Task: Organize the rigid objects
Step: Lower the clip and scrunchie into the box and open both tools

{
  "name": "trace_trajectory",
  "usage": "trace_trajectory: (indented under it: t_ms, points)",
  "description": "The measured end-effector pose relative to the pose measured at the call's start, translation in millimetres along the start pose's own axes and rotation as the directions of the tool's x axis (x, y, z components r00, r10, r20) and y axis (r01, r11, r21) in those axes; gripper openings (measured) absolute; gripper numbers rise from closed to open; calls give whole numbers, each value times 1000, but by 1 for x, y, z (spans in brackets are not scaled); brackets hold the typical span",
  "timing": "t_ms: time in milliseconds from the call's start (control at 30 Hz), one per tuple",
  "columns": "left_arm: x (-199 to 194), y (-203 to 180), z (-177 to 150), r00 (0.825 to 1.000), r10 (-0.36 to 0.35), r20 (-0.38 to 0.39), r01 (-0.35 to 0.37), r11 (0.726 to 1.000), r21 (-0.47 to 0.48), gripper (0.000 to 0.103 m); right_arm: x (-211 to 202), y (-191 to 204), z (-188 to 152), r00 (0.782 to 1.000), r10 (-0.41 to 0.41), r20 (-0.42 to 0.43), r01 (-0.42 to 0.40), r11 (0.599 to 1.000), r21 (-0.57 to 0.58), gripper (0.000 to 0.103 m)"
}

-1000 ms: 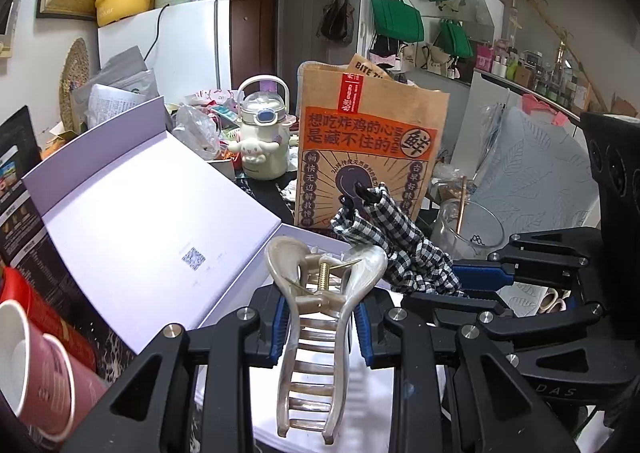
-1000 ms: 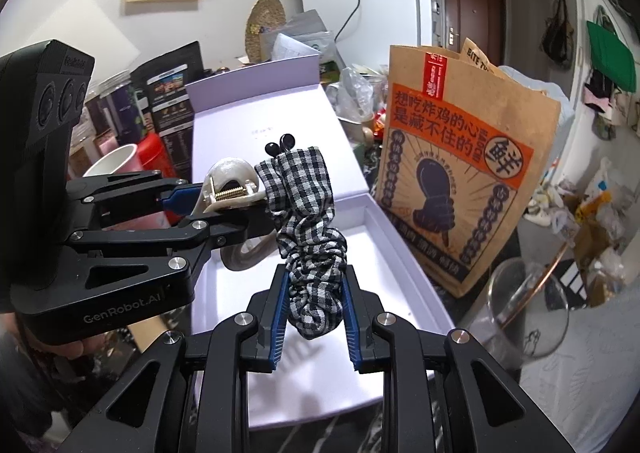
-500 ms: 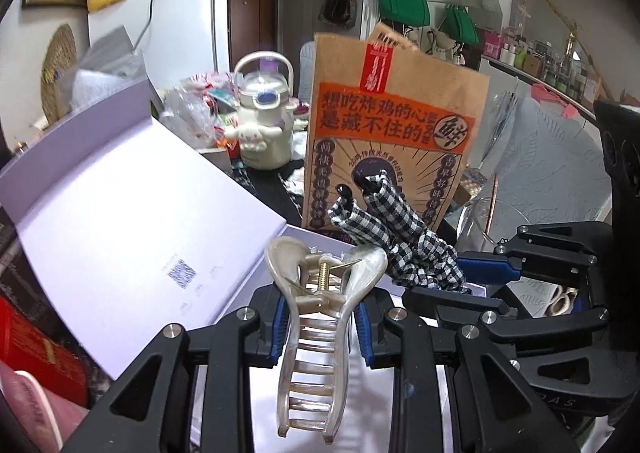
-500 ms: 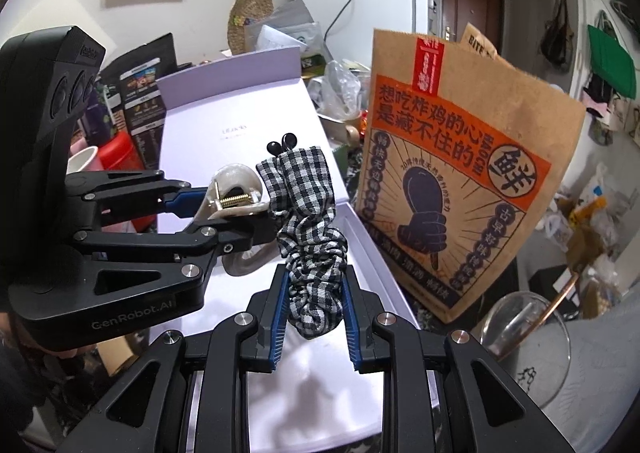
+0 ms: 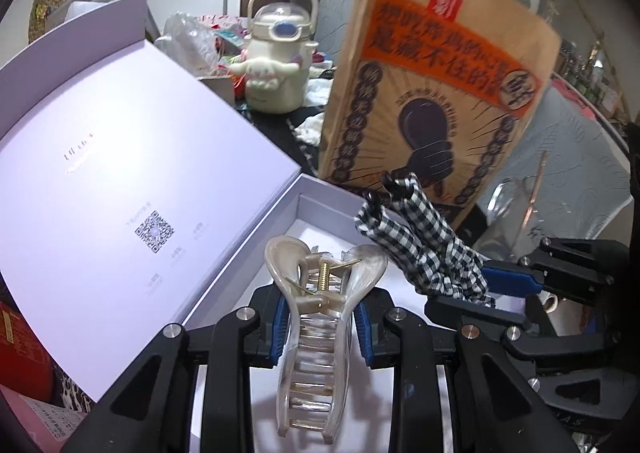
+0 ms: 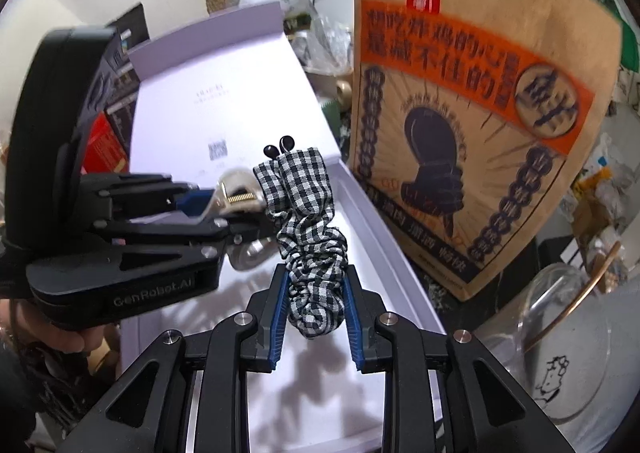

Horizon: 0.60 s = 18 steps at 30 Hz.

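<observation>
My left gripper point(image 5: 320, 327) is shut on a pearly beige claw hair clip point(image 5: 316, 329), held over the open white box point(image 5: 224, 285). My right gripper point(image 6: 316, 313) is shut on a black-and-white checked scrunchie point(image 6: 310, 237), also above the box point(image 6: 400, 253). The two grippers are side by side: the scrunchie point(image 5: 420, 249) and right gripper point(image 5: 508, 293) show at the right of the left wrist view, and the clip point(image 6: 236, 195) and left gripper point(image 6: 224, 209) at the left of the right wrist view. The box lid point(image 5: 100, 181) stands open to the left.
A brown paper bag point(image 5: 432, 93) with orange print stands right behind the box. A cream cartoon kettle point(image 5: 276, 65) sits further back. A clear glass bowl point(image 6: 560, 333) with a stick is at the right. Red packs point(image 5: 20, 353) lie to the left.
Both grippers have moved forward and down over the box with their items still held; the paper bag and box look closer and larger.
</observation>
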<state>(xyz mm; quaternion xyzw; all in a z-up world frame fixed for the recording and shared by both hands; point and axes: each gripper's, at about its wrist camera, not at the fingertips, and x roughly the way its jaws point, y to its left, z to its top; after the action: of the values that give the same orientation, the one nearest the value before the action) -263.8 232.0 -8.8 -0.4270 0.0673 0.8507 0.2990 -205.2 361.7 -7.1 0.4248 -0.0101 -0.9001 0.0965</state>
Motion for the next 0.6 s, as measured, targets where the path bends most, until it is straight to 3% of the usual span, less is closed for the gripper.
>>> trace_trajectory:
  t_ms: [300,600]
  points:
    - [11,2,-3,996,88,-25,-88,996,8,28,21,-9,-6,999,-7,-50,9,999,38,26]
    - [19,6,0,991,120,-67,-121,992,-19,28,23,-12,-5,997,-30,-76,35,997,65,30]
